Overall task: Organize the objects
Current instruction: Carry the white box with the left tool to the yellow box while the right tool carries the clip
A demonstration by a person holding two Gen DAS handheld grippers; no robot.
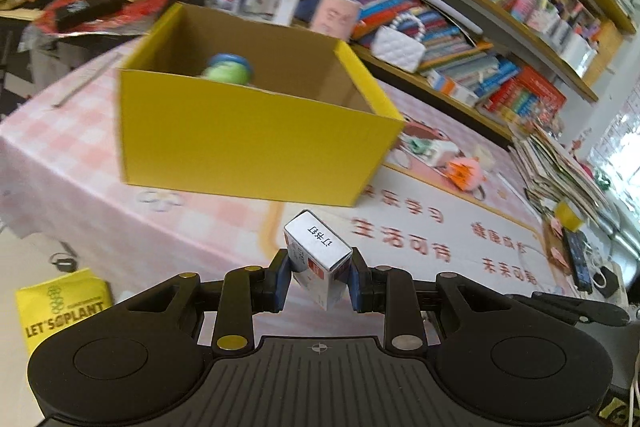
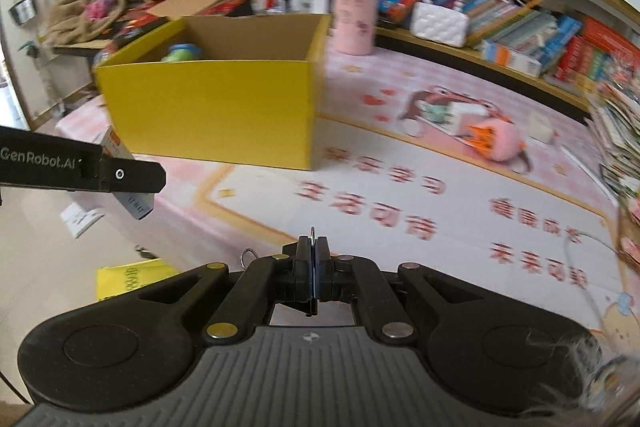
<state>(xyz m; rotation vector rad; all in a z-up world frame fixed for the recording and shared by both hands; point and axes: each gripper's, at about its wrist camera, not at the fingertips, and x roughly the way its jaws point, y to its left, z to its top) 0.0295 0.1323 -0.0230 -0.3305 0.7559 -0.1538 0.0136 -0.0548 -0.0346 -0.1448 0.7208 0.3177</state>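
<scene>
Your left gripper [image 1: 318,277] clamps the tilted carton [image 1: 318,259] between its pads; your right gripper [image 2: 314,259] is clenched on a thin metal piece [image 2: 311,233].

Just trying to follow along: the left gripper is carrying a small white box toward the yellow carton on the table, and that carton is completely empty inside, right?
Not quite. The yellow carton is not empty: a green and blue object already lies inside it, as the left wrist view shows. The rest stands: the left gripper grips a small white box, with the carton ahead of it on the table.
</scene>
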